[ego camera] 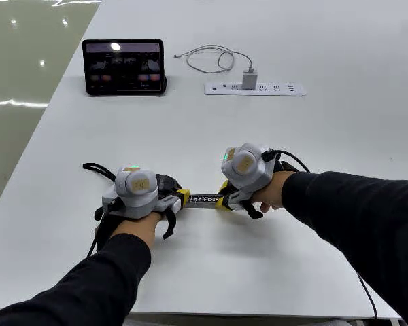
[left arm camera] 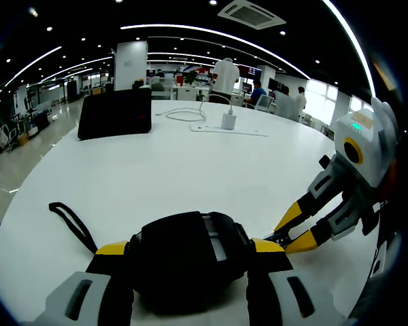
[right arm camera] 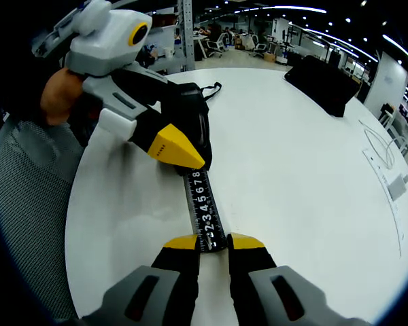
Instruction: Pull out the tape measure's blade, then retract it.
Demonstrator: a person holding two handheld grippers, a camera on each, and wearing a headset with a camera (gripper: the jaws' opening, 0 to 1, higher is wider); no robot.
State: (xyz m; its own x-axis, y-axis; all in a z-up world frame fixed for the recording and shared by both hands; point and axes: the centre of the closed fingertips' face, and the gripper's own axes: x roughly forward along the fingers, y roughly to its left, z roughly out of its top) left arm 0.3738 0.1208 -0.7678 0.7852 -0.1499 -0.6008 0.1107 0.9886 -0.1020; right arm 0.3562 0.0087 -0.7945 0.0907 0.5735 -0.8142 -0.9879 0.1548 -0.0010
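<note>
Blade [ego camera: 204, 199] between left claw [ego camera: 177, 197], right claw [ego camera: 222, 195]

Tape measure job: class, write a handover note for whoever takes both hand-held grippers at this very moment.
Left hand-held gripper: shut on the black tape measure case, which sits on the white table.
Right hand-held gripper: shut on the end of the blade.
Done: a short stretch of blade is out between the two grippers.
Left: probably pull it out further, then let the blade retract into the case.
</note>
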